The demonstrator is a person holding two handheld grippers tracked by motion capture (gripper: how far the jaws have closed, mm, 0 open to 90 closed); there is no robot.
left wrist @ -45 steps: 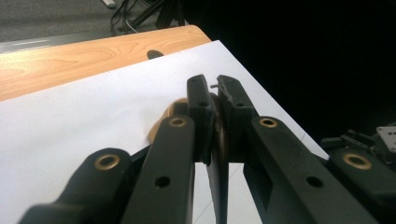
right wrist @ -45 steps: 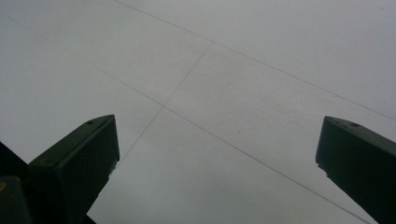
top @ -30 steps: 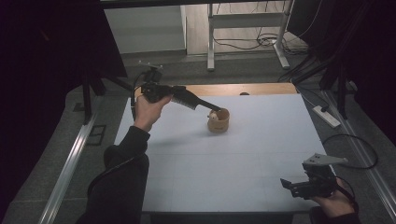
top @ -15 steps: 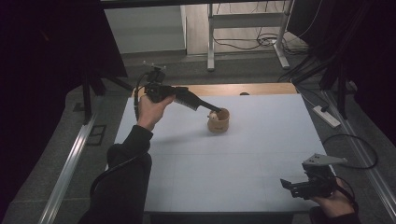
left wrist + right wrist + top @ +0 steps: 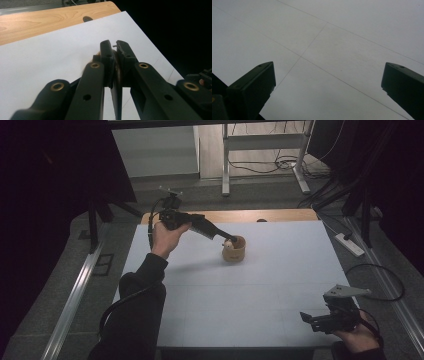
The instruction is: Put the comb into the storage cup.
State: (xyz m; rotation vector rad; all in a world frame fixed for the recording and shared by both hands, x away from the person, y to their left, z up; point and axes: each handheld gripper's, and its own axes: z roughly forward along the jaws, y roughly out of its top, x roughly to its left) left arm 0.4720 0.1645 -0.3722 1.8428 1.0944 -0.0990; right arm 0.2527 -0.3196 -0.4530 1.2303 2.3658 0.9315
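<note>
A small round wooden cup (image 5: 235,252) stands on the white table (image 5: 280,270), toward its far middle, with something pale inside it. My left gripper (image 5: 231,240) reaches down to it from the left. In the left gripper view that gripper (image 5: 113,46) has its black jaws shut on the cup's thin brown wall (image 5: 116,71), one jaw inside and one outside. My right gripper (image 5: 306,316) rests low at the near right corner, pointing left. In its own view the right gripper (image 5: 328,82) stands wide open over bare white tabletop.
A bare wood strip (image 5: 250,215) runs along the table's far edge. A power strip (image 5: 350,245) lies on the floor at the right, and the right gripper's cable (image 5: 385,280) loops beside the table. A metal rail (image 5: 75,295) borders the left side.
The left hand and its gripper have edged slightly to the right. The cup and the right gripper stay where they were.
</note>
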